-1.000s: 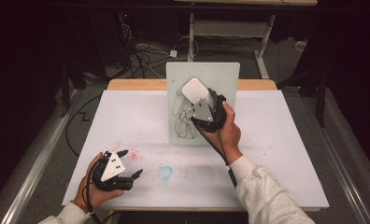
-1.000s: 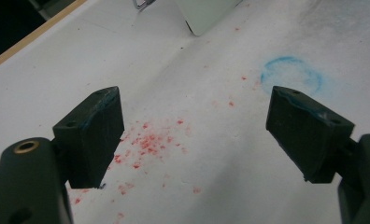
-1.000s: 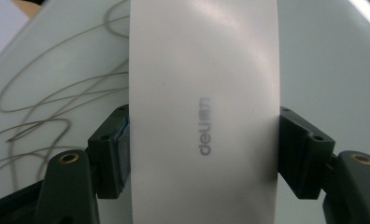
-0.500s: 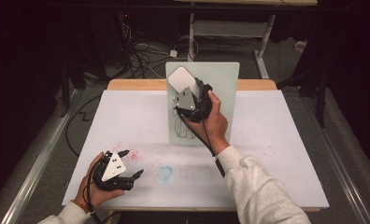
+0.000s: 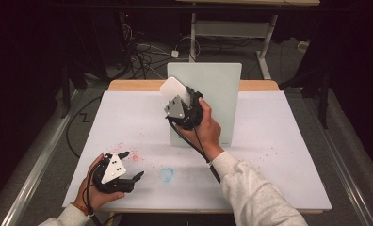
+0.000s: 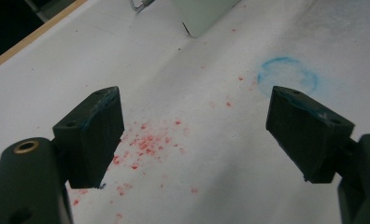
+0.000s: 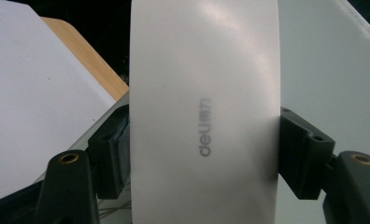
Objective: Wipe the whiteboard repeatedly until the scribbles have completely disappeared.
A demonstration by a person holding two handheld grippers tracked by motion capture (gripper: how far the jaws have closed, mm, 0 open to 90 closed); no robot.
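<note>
We hold a white eraser (image 5: 174, 88) in the right hand-held gripper (image 5: 177, 101), its jaws clamped on the two long sides, raised in front of the upper left part of the upright whiteboard (image 5: 217, 89) that stands at the far middle of the counter (image 5: 279, 141). The eraser's long axis runs out along the jaws, up and away from the hand, so the board lies just ahead of it and slightly to the right; we judge the coming move to be a press and sweep against that face. Our right hand (image 5: 206, 127) is the nearer by far. The left hand-held gripper (image 5: 128, 165) rests low at the near left corner with its jaws spread wide and nothing between them, well apart from the board.

The right gripper view gives us the eraser (image 7: 204, 112) close, with a grey "deli" mark printed lengthwise on it, which the high view is too small to show. The left gripper view shows red specks (image 6: 145, 144) and a faint blue ring (image 6: 288, 77) on the counter sheet. Whether the eraser touches the board we cannot tell.
</note>
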